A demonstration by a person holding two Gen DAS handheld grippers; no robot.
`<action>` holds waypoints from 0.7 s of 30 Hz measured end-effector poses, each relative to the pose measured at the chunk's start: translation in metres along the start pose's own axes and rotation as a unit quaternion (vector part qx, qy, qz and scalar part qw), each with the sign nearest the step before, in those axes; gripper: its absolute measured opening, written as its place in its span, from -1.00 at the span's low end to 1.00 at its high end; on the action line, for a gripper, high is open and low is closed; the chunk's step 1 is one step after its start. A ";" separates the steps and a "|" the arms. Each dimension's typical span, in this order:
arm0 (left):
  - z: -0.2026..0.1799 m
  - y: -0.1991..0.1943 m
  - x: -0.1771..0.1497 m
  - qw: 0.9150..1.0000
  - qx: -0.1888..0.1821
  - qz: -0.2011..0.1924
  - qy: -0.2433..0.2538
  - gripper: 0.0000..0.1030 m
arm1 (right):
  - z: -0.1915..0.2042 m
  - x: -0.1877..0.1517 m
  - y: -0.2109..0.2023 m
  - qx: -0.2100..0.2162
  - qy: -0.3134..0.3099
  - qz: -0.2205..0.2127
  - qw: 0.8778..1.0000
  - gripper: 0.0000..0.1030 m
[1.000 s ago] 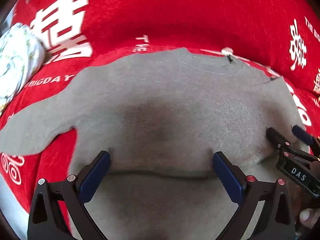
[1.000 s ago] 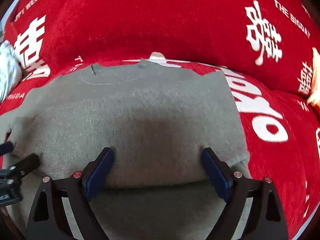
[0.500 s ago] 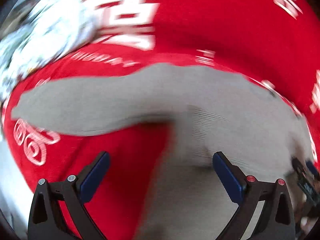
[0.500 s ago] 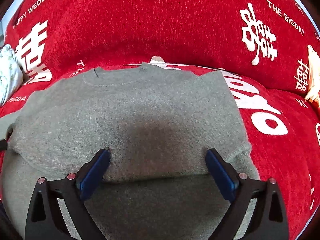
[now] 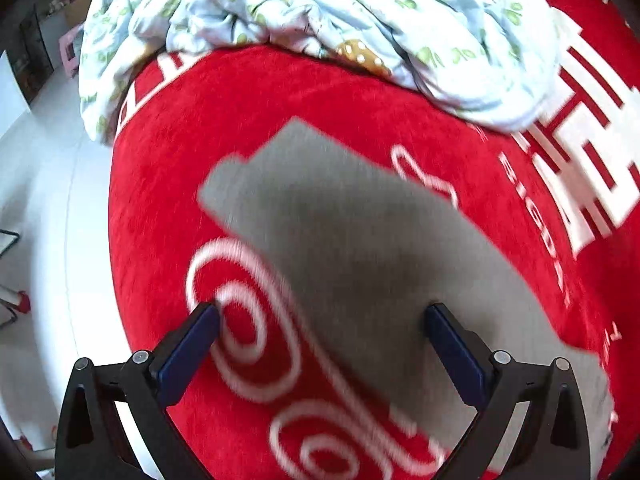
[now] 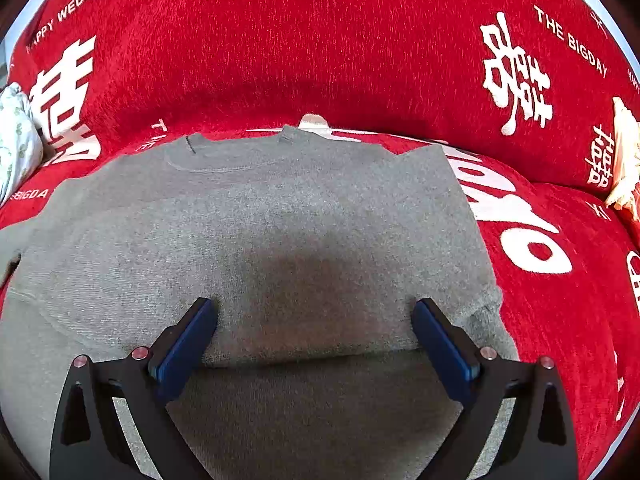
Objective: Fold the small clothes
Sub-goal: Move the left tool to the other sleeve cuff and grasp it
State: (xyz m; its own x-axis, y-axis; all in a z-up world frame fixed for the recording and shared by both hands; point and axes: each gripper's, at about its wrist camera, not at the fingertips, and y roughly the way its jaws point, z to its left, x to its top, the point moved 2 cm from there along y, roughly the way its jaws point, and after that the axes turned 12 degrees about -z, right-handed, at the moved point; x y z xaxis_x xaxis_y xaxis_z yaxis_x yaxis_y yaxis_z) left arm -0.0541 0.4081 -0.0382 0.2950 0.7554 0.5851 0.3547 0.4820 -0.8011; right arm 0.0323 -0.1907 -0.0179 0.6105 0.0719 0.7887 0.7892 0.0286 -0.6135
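My left gripper [image 5: 320,340] and right gripper [image 6: 316,336] gape empty over the grey sweater [image 6: 256,240] (sleeve [image 5: 340,220] toward eleven o'clock).

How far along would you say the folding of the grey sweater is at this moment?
Early. Done: the grey sweater lies flat, its right side already folded in. In hand: nothing; the left gripper hangs open over the outstretched left sleeve, the right gripper open too. Left: that sleeve and the final fold.
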 end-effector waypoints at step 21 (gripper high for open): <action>0.017 -0.027 0.035 0.981 -0.184 -0.017 -0.060 -0.80 | 0.000 0.001 0.000 -0.001 0.000 0.000 1.000 0.93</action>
State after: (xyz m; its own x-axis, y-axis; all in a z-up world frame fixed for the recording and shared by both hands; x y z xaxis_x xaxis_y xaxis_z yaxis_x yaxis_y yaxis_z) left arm -0.0681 0.4289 0.0014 0.1789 0.7993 0.5737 0.6656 0.3310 -0.6688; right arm 0.0326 -0.1908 -0.0170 0.6100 0.0723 0.7891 0.7896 0.0276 -0.6130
